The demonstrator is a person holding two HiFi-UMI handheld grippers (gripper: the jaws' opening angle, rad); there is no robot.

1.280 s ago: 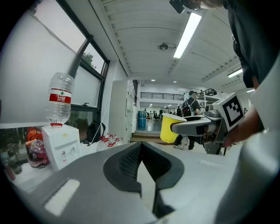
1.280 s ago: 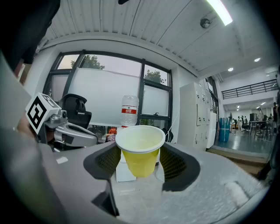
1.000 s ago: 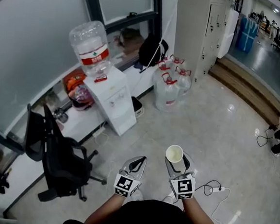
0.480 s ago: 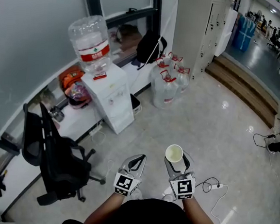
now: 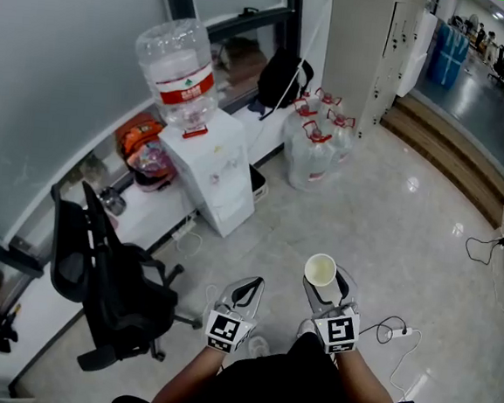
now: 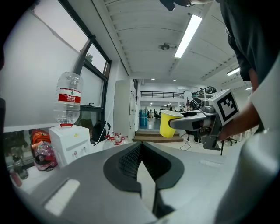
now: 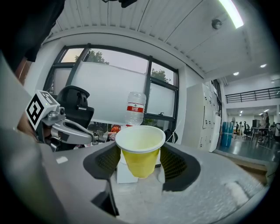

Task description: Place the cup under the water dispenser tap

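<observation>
Right claw (image 5: 324, 281) is clamped on the yellow cup (image 7: 139, 153), one jaw on each side of its wall below the white rim; the cup stands upright, and its pale inside shows no liquid. Left claw (image 6: 141, 149) has its jaws together with nothing between them. Both are held out over the grey tiled floor (image 5: 391, 217), well apart from the white water dispenser (image 5: 219, 171), with a broad bare stretch of tiles between the cup and the dispenser's front. A clear bottle (image 5: 178, 63) with a red label sits neck-down on the dispenser's top; its water level cannot be told. Just beside the dispenser, on the side towards the steps (image 5: 448, 161), stand clear spare jugs (image 5: 313, 149) with red caps. On the dispenser's other side, a black office chair (image 5: 113, 281) crowds a low white counter (image 5: 150, 214). A cable (image 5: 390, 329) lies on the floor, far from the dispenser.
</observation>
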